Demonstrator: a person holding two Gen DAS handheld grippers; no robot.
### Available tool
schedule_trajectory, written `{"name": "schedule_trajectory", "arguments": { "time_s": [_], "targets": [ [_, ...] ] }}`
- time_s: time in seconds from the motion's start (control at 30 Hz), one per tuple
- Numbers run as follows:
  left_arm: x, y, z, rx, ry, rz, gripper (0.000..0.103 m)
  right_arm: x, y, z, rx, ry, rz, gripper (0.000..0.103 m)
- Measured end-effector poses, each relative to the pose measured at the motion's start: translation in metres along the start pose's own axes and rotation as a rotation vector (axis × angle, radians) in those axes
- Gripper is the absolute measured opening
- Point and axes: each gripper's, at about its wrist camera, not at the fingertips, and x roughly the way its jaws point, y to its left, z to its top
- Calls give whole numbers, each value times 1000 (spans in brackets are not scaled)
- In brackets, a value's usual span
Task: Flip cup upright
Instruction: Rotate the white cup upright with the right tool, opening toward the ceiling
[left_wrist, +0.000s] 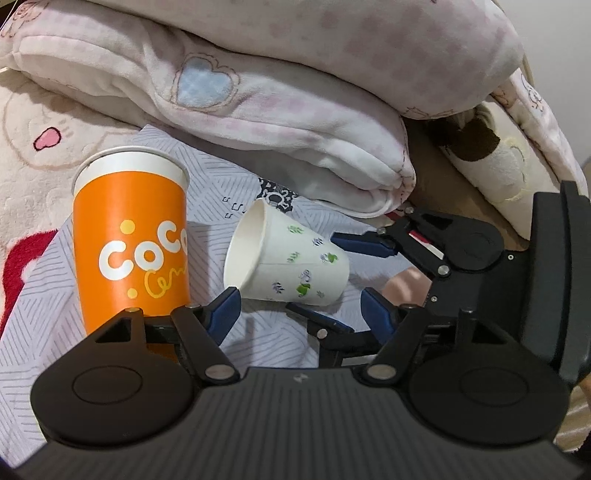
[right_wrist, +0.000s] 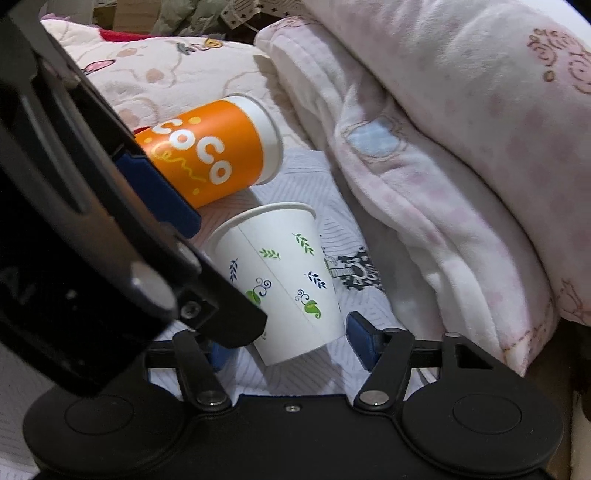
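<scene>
Right tool (right_wrist: 291, 343) wide around tilted white cup's (right_wrist: 284, 280) base.

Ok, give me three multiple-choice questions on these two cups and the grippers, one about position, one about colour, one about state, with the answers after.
1. Where is the white cup relative to the right gripper?
A. between its jaws
B. behind its body
C. under the blanket

2. What colour is the tall cup?
A. green
B. orange
C. blue

3. How does the white cup lie?
A. standing, mouth up
C. mouth down on the cloth
B. on its side, mouth toward the tall cup

Answers:
1 A, the blue pads sit on either side of its base end without clearly touching.
2 B, orange with white lettering and a white rim.
3 B, the left wrist view shows its open mouth facing sideways toward the tall cup.
</scene>
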Motion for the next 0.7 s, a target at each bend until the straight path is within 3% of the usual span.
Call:
{"name": "schedule_trajectory", "arguments": {
  "time_s": [0.17,0.53,0.7],
  "targets": [
    [0,-5,-6,-7,19,-18,70,-17,4,-5,113,23,-27,68],
    [-17,-4,-15,-37,56,-91,70,-76,17,-22,583,59,38,67],
    [-27,-7,-24,-29,97,-117,70,-94,33,-27,711,76,19,67]
  ]
}}
